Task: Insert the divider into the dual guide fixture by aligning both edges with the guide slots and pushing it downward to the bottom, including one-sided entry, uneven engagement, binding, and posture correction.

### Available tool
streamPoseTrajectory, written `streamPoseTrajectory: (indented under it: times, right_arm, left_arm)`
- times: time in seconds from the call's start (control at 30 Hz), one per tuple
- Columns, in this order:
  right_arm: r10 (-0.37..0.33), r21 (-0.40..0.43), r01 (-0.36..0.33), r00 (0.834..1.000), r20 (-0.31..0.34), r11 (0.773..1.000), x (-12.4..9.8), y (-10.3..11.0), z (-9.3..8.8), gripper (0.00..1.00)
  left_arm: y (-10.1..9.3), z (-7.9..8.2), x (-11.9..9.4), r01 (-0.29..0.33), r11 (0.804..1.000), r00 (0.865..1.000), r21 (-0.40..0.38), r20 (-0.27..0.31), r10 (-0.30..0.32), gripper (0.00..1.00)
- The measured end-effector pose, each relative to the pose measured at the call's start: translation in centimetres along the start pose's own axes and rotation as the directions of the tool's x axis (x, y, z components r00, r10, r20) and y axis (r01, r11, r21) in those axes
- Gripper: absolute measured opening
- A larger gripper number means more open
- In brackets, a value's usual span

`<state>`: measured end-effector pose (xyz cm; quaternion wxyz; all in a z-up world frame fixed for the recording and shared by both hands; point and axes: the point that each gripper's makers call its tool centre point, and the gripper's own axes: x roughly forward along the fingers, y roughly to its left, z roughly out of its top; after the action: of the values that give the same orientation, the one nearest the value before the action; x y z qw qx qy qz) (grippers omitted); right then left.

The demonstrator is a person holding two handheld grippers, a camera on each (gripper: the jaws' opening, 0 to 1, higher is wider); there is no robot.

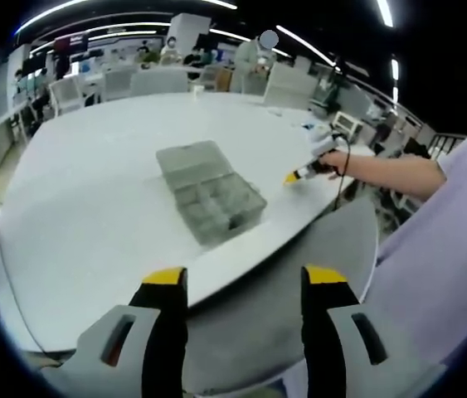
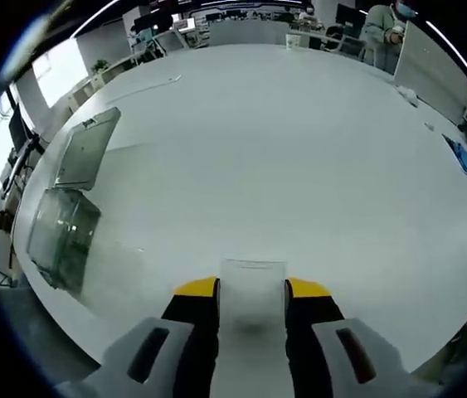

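Right hand-held gripper (image 2: 252,292) clamps the clear divider (image 2: 252,290) over the white counter (image 2: 299,149). Left hand-held gripper (image 1: 244,276) gapes empty. Compartment box (image 1: 210,192), lid open, sits mid-counter, well apart.

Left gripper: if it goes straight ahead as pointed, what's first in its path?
Probably the near rim of the white table, then the open clear compartment box farther on. The left gripper is open; depth is unclear.

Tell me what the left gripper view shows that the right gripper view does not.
Left gripper view: the left tongs open and empty, and the right tongs held over the table by a person's forearm.

Right gripper view: the right tongs shut on a clear divider.

Both: the white table and the open compartment box.
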<state>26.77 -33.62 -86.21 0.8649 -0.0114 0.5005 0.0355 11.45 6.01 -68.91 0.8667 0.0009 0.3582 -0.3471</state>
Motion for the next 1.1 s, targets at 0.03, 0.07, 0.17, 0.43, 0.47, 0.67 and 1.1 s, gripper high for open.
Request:
streamPoseTrajectory:
  times: [0.03,0.07,0.17,0.43,0.47,0.67,1.1]
  right_arm:
    - [0.001,-0.002,-0.001,1.000,0.004,1.000,0.0,0.0,0.1,0.26]
    - [0.002,-0.002,-0.002,1.000,0.006,1.000,-0.1,0.0,0.1,0.26]
    - [0.005,-0.008,-0.005,1.000,0.014,1.000,-0.4,0.0,0.2,0.26]
    - [0.008,-0.022,-0.007,0.999,0.036,1.000,-0.7,-0.5,0.6,0.26]
    - [0.009,-0.023,-0.008,0.999,0.038,1.000,-0.7,-0.5,0.6,0.26]
    - [0.015,-0.036,-0.013,0.999,0.052,0.999,-1.0,-0.5,0.7,0.26]
    - [0.031,-0.073,-0.023,0.994,0.109,0.997,-2.0,-0.6,1.4,0.26]
  left_arm:
    - [0.0,0.0,0.0,0.002,1.000,1.000,0.003,0.000,-0.002,0.53]
    - [-0.1,0.1,0.1,0.003,1.000,1.000,0.004,0.000,-0.003,0.53]
    - [-0.1,0.1,0.1,0.005,1.000,1.000,0.003,0.002,-0.005,0.53]
    - [-0.2,0.1,0.3,0.008,1.000,1.000,0.003,-0.001,-0.008,0.53]
    - [-0.2,0.1,0.3,0.008,1.000,1.000,0.003,-0.003,-0.007,0.53]
    - [-0.2,0.3,0.5,0.009,1.000,1.000,0.006,-0.004,-0.009,0.53]
    - [0.2,0.4,0.8,0.004,1.000,1.000,0.005,-0.009,-0.004,0.53]
